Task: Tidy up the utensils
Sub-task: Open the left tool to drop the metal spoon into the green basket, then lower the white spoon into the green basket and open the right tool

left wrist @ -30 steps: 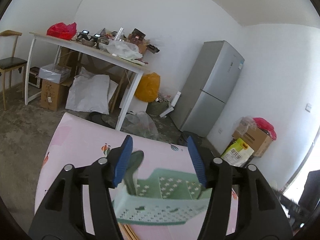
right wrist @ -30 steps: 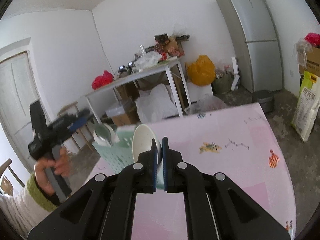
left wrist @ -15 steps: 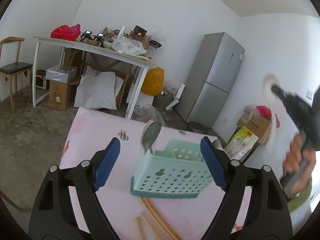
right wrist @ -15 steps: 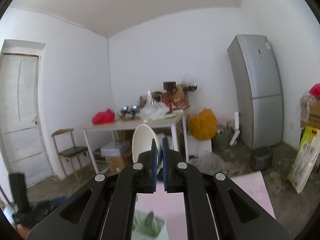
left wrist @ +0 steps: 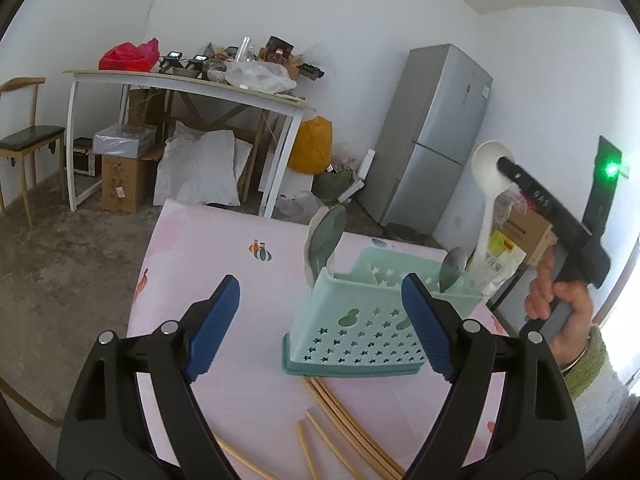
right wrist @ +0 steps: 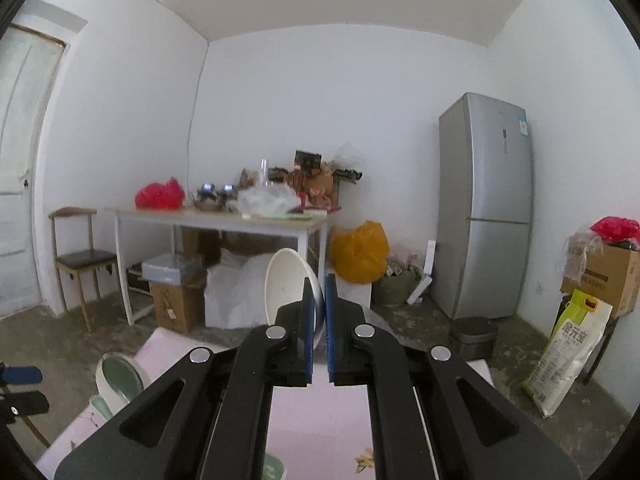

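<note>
Left wrist view: the left claw [left wrist: 320,328] fills the lower half of the frame, its blue-padded fingers [left wrist: 212,328] spread wide and holding nothing. Between and just beyond them, right of centre, a mint-green plastic utensil caddy pierced with star-shaped holes [left wrist: 356,328] stands on the pink desk printed with small cartoon figures [left wrist: 208,248]. Inside the caddy's left end a pale spoon with a grey-green bowl [left wrist: 326,240] stands upright, and a metal spoon [left wrist: 452,268] pokes up at its right end. Several long wooden chopsticks [left wrist: 340,416] lie on the desk at lower centre, their far ends running under the caddy's base. At the right edge the person's right hand [left wrist: 560,304] grips the handle of the right claw [left wrist: 506,166], which is raised in the air and pinches a white ceramic soup spoon [left wrist: 486,172] in the upper right of the frame, above and to the right of the caddy.

Right wrist view: the right claw's fingers are nearly closed at the centre of the frame, clamping the white spoon, whose oval bowl rises to the upper left of the pads [right wrist: 308,340]. At lower left the grey-green spoon appears beside the desk's edge. A silver refrigerator [right wrist: 486,208] stands at the right against the white wall.
</note>
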